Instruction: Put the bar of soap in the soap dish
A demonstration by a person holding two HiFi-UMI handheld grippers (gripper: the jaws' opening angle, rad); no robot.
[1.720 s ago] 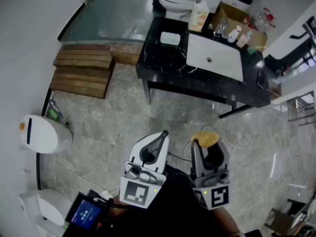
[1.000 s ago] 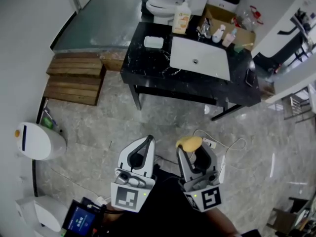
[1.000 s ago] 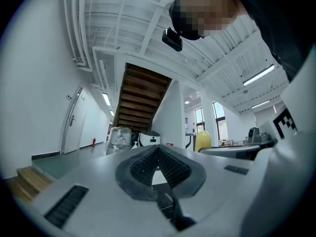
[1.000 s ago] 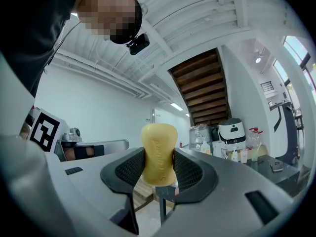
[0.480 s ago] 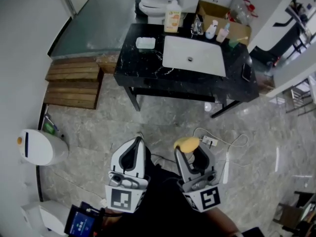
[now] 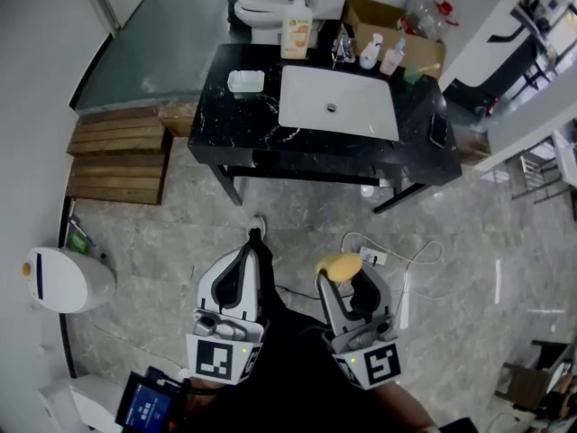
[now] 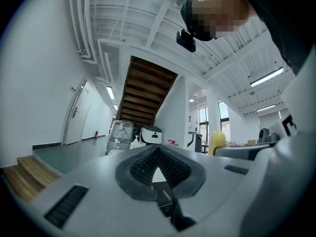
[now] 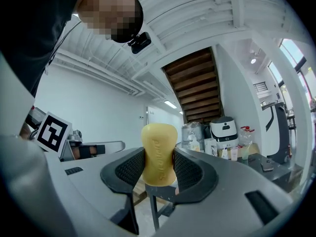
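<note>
Since 1.7 s ago the black surface (image 6: 236, 126) has slid toward frame centre in the head view and more of it shows; both grippers sit a bit further left. Surface now at 12 o'clock, grippers at 6 o'clock over the stone floor (image 6: 162, 233), well apart from it.

Right gripper (image 6: 339, 272): fingers clamped on the soap (image 6: 340, 264), yellow bar, upright, top half sticking out above the fingers. Same in the right gripper view: soap (image 8: 159, 154) pinched between both pads, one on each broad side.

Left gripper (image 6: 255, 236) at 7 o'clock: fingers closed together, nothing between them; left gripper view shows the pads meeting at the tip, only a small triangular gap lower down.

Soap dish (image 6: 245, 81) pale, on the surface's left end at about 11 o'clock, left of the white sink (image 6: 335, 103). Dish looks empty. Pump bottle (image 6: 297, 13) stands behind the sink at 12 o'clock, toilet (image 6: 260, 5) just beyond.
</note>
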